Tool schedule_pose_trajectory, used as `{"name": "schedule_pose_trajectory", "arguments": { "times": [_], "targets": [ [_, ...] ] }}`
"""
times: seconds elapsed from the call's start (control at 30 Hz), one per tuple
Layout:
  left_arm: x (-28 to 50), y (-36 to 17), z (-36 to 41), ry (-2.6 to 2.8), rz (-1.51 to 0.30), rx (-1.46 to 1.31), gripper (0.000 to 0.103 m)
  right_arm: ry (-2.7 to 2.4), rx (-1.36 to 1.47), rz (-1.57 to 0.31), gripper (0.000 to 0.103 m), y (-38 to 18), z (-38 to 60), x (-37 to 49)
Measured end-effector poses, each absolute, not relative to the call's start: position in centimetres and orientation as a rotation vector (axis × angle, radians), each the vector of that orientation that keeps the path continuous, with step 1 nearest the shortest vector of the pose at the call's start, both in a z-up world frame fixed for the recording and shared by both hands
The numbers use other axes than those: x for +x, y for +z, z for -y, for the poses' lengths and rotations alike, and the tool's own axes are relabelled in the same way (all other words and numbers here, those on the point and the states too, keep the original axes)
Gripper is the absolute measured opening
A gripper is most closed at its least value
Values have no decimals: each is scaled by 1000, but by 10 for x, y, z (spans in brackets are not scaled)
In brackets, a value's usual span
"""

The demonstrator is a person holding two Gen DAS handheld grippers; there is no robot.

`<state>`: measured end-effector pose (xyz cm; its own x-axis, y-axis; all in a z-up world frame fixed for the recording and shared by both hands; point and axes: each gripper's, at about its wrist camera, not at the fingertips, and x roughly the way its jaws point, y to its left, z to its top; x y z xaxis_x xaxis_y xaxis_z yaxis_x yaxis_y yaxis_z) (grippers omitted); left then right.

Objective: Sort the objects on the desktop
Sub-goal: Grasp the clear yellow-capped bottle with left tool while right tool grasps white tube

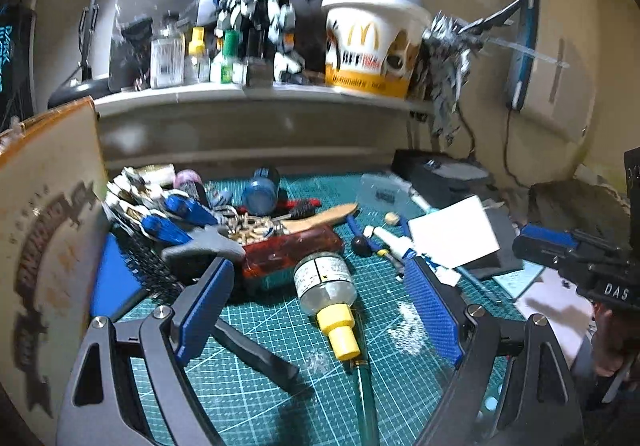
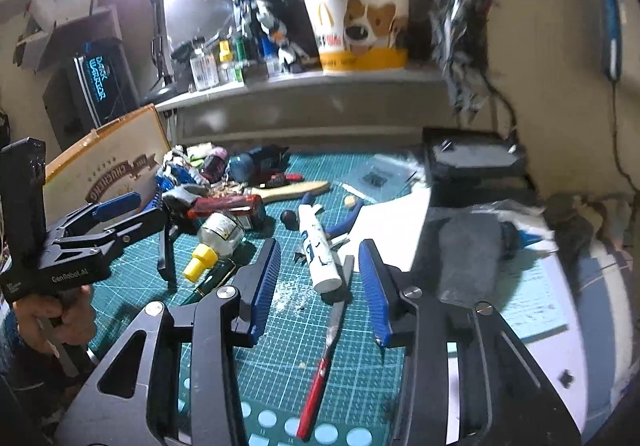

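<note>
Left gripper point(image 1: 316, 306): my jaws stand wide apart, nothing between the blue pads. The clear bottle with the yellow cap point(image 1: 330, 292) lies on its side on the green cutting mat point(image 1: 256, 378), right in the gap between my fingers, cap end toward me, label end away. It touches neither pad. A green tube point(image 1: 366, 390) runs from near the cap toward the bottom of the view. Just beyond the bottle sits a red-brown tortoiseshell case point(image 1: 292, 250), and on it or behind it a wooden spatula point(image 1: 320, 222) and a tangle of small gold parts. A blue paint jar point(image 1: 260, 192) lies on its side farther back. To my left, a blue-and-white model part point(image 1: 168, 214) rests against a dark mesh tray; a cream box lid point(image 1: 48, 230) stands at the left edge.

Right gripper point(image 2: 320, 286): also open, holding nothing. A white tube with blue print point(image 2: 318, 246) lies on the mat between my fingertips, its near end level with them, angled away to the left. A red-handled file point(image 2: 324, 358) lies lengthwise in the gap, closer to me, its tip beside the tube's near end. Blue-handled pliers point(image 2: 348, 220) lie just past the tube, partly under white paper point(image 2: 404, 214).

From the right wrist view, the left gripper point(image 2: 132, 214) shows at the left, over the mat near the bottle point(image 2: 218, 240).

The shelf behind holds a McDonald's bucket point(image 1: 372, 46) and a robot model point(image 1: 256, 6).
</note>
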<state>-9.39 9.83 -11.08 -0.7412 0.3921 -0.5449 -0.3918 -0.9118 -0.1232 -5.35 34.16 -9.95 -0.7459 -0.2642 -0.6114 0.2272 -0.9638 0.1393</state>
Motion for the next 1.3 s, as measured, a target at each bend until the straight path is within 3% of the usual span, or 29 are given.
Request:
{"name": "schedule_pose_trajectory", "arguments": {
  "times": [0.2,0.33,0.67,0.8,1.0,1.3],
  "targets": [
    [-115,-125,-116,2553,1,-918,81,-2644,1078,29,34,-128,-332,-88],
    [-131,-135,-126,2527,5,-1014,68,-2615,1141,-8,32,-141,-326,-111],
    [-147,-150,-143,2503,-34,-1126,66,-2554,1222,-39,30,-159,-315,-139],
    [-152,-155,-146,2498,-46,-1175,47,-2540,1237,-41,28,-161,-311,-144],
    [-156,-162,-150,2455,-56,-1218,46,-2521,1271,-65,22,-164,-304,-149],
    [-154,-162,-145,2440,-39,-1224,45,-2527,1266,-54,22,-163,-303,-147]
  ]
}}
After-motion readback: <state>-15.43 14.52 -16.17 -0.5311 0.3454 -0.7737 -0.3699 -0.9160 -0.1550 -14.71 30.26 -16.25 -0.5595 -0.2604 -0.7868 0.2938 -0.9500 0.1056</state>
